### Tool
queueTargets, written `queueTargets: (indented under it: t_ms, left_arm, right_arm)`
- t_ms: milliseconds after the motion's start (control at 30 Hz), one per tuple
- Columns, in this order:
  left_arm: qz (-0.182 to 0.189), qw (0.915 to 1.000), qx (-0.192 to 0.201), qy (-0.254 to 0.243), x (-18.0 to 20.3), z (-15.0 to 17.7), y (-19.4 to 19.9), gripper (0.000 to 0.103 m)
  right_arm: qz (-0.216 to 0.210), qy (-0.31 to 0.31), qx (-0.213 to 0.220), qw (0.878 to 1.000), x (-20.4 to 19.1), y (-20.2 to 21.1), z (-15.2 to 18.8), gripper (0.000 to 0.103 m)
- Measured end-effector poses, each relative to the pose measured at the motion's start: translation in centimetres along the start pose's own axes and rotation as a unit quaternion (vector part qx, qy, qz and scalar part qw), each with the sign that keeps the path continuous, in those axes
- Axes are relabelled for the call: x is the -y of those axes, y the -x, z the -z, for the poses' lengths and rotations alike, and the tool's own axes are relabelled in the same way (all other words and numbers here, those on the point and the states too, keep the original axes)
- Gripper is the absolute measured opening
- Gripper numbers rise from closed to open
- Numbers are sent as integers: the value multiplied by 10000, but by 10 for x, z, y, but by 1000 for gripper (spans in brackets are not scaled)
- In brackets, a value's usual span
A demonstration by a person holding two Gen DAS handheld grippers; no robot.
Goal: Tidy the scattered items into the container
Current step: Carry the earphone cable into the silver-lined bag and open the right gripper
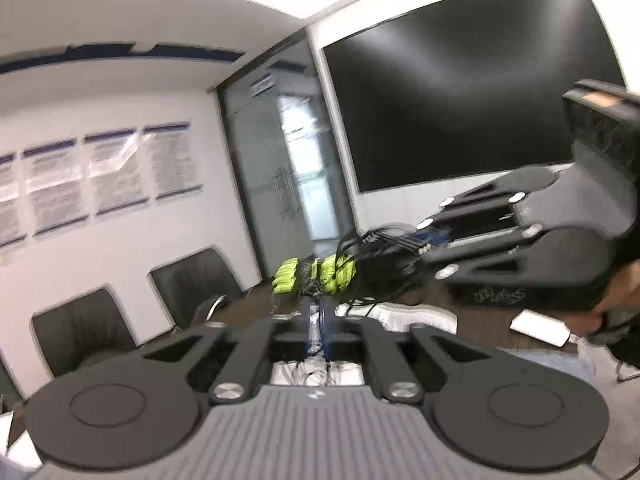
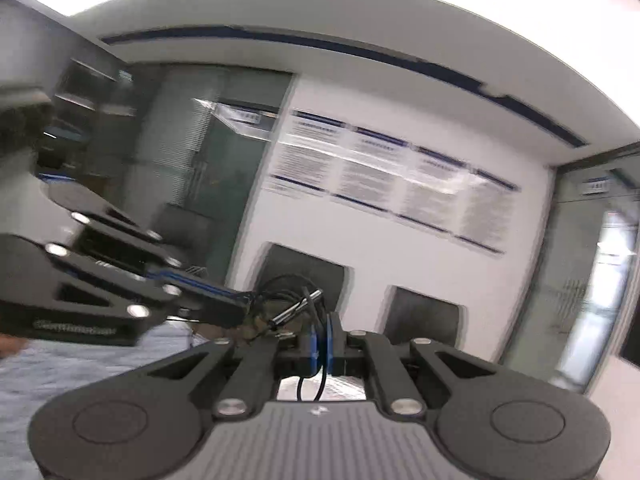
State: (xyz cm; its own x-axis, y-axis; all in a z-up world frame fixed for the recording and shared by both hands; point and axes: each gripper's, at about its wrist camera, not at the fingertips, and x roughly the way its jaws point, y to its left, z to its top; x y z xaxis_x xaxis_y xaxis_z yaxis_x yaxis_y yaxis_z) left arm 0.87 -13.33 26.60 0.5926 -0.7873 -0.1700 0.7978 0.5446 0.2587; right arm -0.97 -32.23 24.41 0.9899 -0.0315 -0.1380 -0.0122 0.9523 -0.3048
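Observation:
Both grippers are raised off the table and hold one tangled bundle between them. My left gripper (image 1: pixel 318 312) is shut on a yellow-green and black glove (image 1: pixel 316 276) wound with thin black cables (image 1: pixel 380 240). My right gripper (image 2: pixel 320 340) is shut on the black cables (image 2: pixel 288 288), with a metal plug (image 2: pixel 298 310) sticking out just ahead of it. Each gripper shows in the other's view: the right gripper (image 1: pixel 420 240) comes in from the right, the left gripper (image 2: pixel 236 300) from the left. No container is in view.
A brown table (image 1: pixel 472 320) lies below with a white flat box (image 1: pixel 540 328) on it. Black chairs (image 1: pixel 84 332) stand by the white wall. A big dark screen (image 1: pixel 460 92) hangs to the right, a glass door (image 1: pixel 288 168) behind.

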Motion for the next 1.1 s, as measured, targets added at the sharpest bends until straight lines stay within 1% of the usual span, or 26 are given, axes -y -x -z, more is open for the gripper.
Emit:
queueTargets:
  t_ms: [67, 100, 200, 267, 333, 367, 433, 467, 500, 533, 567, 600, 633, 667, 700, 800, 833, 867, 900, 967, 1000, 1067, 1100]
  left_arm:
    - [-44, 9998, -3, -181, 1, -21, -28, 3]
    - [4, 9997, -60, -248, 0, -27, -45, 3]
    - [150, 9991, -312, -234, -1, -30, -97, 3]
    - [178, 9983, -535, -157, -2, -20, -133, 3]
    - [202, 9961, -862, 38, -6, -3, -172, 3]
    - [190, 9942, -1045, 144, -7, 4, -189, 3]
    - [16, 9882, -1473, 415, -11, 25, -227, 4]
    - [-128, 9836, -1718, 536, -12, 35, -245, 11]
    - [-277, 9778, -1976, 640, -13, 44, -262, 42]
    - [-463, 9694, -2297, 738, -14, 53, -277, 53]
    - [-675, 9596, -2600, 835, -15, 63, -288, 62]
    - [-657, 9548, -2757, 900, -21, 69, -293, 63]
    - [-580, 9503, -2901, 973, -24, 72, -297, 64]
    - [-456, 9467, -3013, 1046, -27, 77, -298, 70]
    - [-368, 9458, -3044, 1070, -26, 78, -296, 80]
    - [-257, 9475, -3012, 1039, -33, 77, -279, 93]
    - [-261, 9468, -3036, 1034, -30, 78, -269, 95]
    - [-229, 9452, -3087, 1038, -30, 77, -269, 99]
    - [-178, 9440, -3131, 1021, -31, 76, -265, 101]
    - [-120, 9440, -3158, 945, -31, 76, -254, 103]
    - [-93, 9425, -3211, 917, -28, 75, -249, 103]
    - [-92, 9378, -3338, 947, -28, 76, -242, 103]
    - [-103, 9337, -3432, 1013, -30, 77, -240, 103]
  right_arm:
    - [256, -21, -233, 9994, 22, -23, -6, 4]
    - [373, -75, -344, 9987, 31, -35, -6, 4]
    - [546, -191, -828, 9949, 57, -75, 8, 4]
    - [480, -418, -1235, 9903, 71, -108, 27, 4]
    - [355, -752, -1666, 9825, 86, -140, 49, 4]
    - [315, -927, -1883, 9772, 92, -156, 61, 4]
    - [306, -1253, -2235, 9661, 105, -183, 87, 6]
    - [382, -1413, -2412, 9594, 109, -198, 100, 8]
    - [424, -1534, -2632, 9515, 112, -209, 111, 17]
    - [497, -1617, -3027, 9380, 116, -223, 124, 32]
    - [533, -1681, -3356, 9254, 117, -229, 136, 44]
    - [584, -1830, -3674, 9100, 122, -236, 148, 66]
    - [585, -1989, -3825, 9004, 124, -239, 156, 77]
    - [516, -2146, -3909, 8936, 132, -236, 160, 78]
    - [436, -2238, -3921, 8912, 134, -236, 161, 78]
    - [437, -2318, -4049, 8834, 137, -229, 164, 85]
    - [435, -2262, -4089, 8830, 137, -230, 165, 85]
    - [431, -2189, -4141, 8825, 136, -229, 164, 85]
    - [440, -2149, -4172, 8819, 133, -229, 162, 85]
    - [373, -2105, -4252, 8795, 132, -227, 158, 86]
    - [324, -2086, -4320, 8768, 128, -225, 155, 87]
    - [227, -2025, -4430, 8731, 123, -218, 151, 87]
    - [210, -2028, -4467, 8712, 121, -214, 148, 87]
